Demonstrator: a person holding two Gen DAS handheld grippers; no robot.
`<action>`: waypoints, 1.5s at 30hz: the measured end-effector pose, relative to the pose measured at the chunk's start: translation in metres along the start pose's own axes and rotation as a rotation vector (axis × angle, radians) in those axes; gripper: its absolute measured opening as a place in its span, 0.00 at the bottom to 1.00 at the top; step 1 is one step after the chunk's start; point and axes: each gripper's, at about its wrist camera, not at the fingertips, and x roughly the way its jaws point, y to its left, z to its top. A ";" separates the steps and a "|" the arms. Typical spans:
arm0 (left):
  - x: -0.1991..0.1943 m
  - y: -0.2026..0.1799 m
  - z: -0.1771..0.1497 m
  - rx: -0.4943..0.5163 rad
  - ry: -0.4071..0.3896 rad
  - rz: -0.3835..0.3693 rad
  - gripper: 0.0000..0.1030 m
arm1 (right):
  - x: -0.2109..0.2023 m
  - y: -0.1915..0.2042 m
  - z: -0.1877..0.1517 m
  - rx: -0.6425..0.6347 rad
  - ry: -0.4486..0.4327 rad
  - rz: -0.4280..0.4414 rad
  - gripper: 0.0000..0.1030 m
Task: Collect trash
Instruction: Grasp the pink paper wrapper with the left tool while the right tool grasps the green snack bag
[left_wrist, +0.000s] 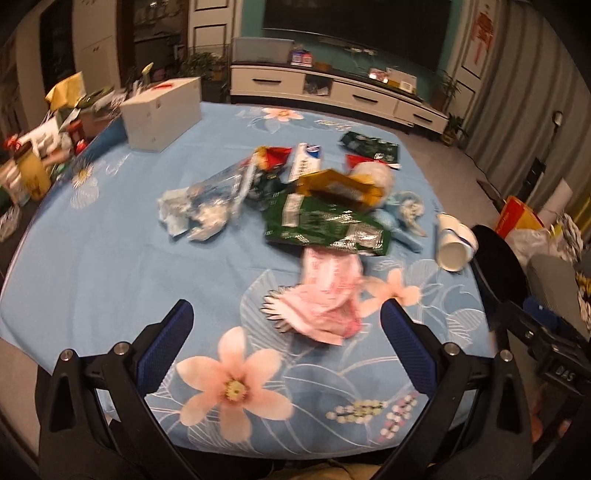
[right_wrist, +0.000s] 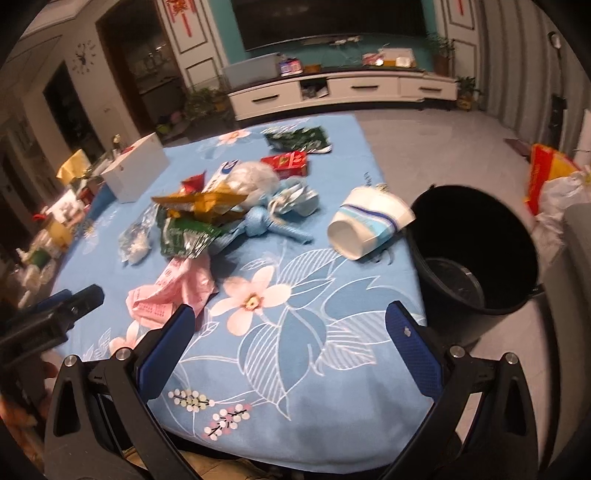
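Two grippers, left gripper and right gripper, both spread | one paper cup | one black bin

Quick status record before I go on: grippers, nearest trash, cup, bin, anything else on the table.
left gripper: open, empty, over the near table edge
right gripper: open, empty
nearest trash: pink wrapper, crumpled, just ahead of the left gripper
pile: green bag under a yellow bag, mid-table
paper cup: on its side at the table's right edge
bin: black, on the floor beside the table, right of the cup
other: white box, far left
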 end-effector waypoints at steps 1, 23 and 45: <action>0.006 0.005 -0.002 -0.013 0.013 -0.004 0.98 | 0.005 0.000 -0.001 -0.001 0.009 0.023 0.97; 0.097 -0.006 -0.005 0.079 0.193 -0.301 0.24 | 0.078 -0.007 0.013 0.116 0.157 0.251 0.98; 0.031 0.051 -0.050 0.241 0.194 -0.301 0.22 | 0.168 0.103 0.033 -0.079 0.353 0.367 0.76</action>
